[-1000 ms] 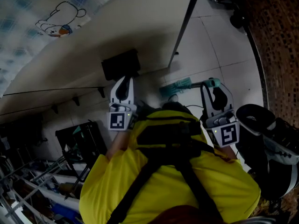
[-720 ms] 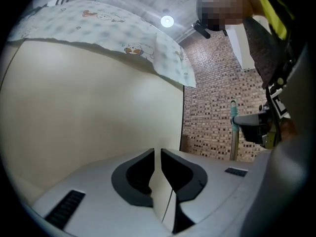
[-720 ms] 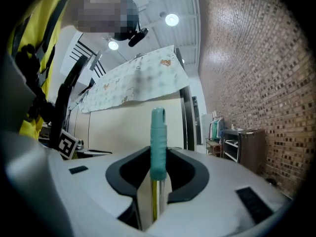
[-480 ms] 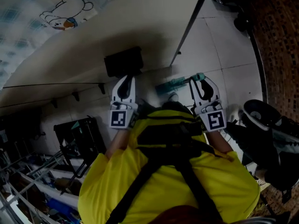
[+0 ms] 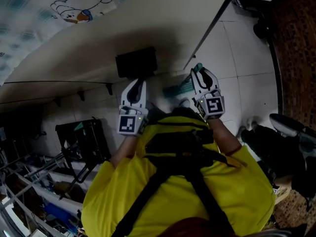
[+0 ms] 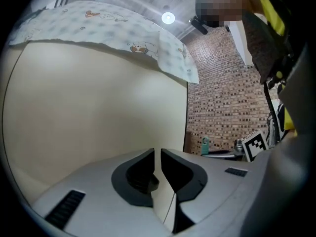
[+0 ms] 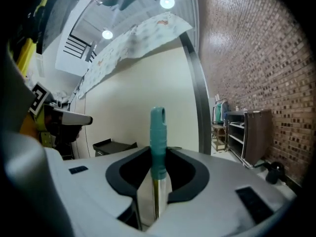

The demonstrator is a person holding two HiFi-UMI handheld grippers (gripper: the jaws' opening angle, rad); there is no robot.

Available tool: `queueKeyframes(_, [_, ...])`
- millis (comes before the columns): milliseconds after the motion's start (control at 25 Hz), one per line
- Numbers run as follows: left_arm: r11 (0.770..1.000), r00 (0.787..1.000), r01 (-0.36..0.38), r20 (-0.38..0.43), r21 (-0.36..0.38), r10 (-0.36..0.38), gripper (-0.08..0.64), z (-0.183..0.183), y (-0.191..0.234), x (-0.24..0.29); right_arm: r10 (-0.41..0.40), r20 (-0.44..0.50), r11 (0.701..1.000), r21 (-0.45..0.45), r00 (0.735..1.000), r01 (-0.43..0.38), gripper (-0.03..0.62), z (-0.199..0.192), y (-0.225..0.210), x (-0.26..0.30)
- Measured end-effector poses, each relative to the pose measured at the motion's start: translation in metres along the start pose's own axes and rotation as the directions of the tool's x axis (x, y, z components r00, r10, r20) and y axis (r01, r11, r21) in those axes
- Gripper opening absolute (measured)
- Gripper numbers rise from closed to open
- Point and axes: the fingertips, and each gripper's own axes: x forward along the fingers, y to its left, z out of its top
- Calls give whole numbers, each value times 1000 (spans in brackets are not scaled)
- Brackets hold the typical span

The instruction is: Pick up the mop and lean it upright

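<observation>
The mop's silver shaft with a teal end cap stands upright between the jaws of my right gripper, which is shut on it. In the head view the right gripper is close to the cream wall, with the teal cap poking past its tips and the teal mop head on the floor below. My left gripper hangs beside it, to the left. Its jaws are shut with nothing between them. The mop's cap also shows in the left gripper view.
A black box sits at the wall's foot ahead of the left gripper. A dark metal post runs along the wall's edge. A black rack stands at the left, dark bags at the right. The brick wall has shelving against it.
My right gripper has carried the mop handle leftward and toward the wall, drawing nearer to the left gripper. The left gripper has hardly moved.
</observation>
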Motion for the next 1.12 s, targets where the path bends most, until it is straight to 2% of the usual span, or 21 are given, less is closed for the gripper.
queueKeyframes(520, [1000,1000,-7,-21,-23,7,48,-5,9,0,-32,-91,999,-8,995,32,104,-55,-20,102])
queueKeyframes(960, [999,998,-36,-49,-33,34,48,-11,20,1,-49,-171,999,14,984,52,104,-88,-23,135])
queueKeyframes(1120, [999,998,-39,-59,-33,37,48,-11,24,2,-52,-167,998,8,984,55,106,-90,-20,147])
